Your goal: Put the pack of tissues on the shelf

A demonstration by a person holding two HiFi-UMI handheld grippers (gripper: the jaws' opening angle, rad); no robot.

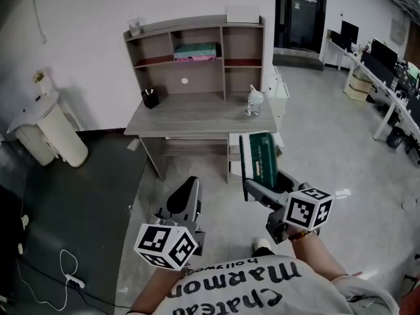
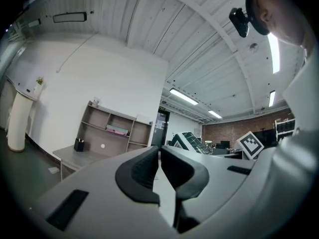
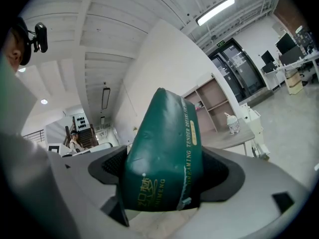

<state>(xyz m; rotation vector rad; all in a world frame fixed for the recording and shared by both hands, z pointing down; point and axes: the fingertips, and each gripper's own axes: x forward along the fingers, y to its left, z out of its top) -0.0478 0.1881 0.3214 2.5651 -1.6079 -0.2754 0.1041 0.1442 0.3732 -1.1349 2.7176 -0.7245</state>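
A dark green pack of tissues (image 1: 260, 157) (image 3: 167, 153) stands upright in my right gripper (image 1: 252, 188), whose jaws are shut on its lower end. It hangs in the air in front of the grey desk (image 1: 197, 113). The desk carries a shelf unit (image 1: 197, 48) with several open compartments against the white wall. My left gripper (image 1: 185, 201) is lower and to the left, over the floor, its jaws shut with nothing between them (image 2: 159, 168).
A teal and pink box (image 1: 195, 51) lies in the shelf's upper middle compartment. A black pen cup (image 1: 150, 98) and a clear bottle (image 1: 254, 102) stand on the desk. A white bin (image 1: 46, 126) stands at left; office desks (image 1: 384, 77) at far right.
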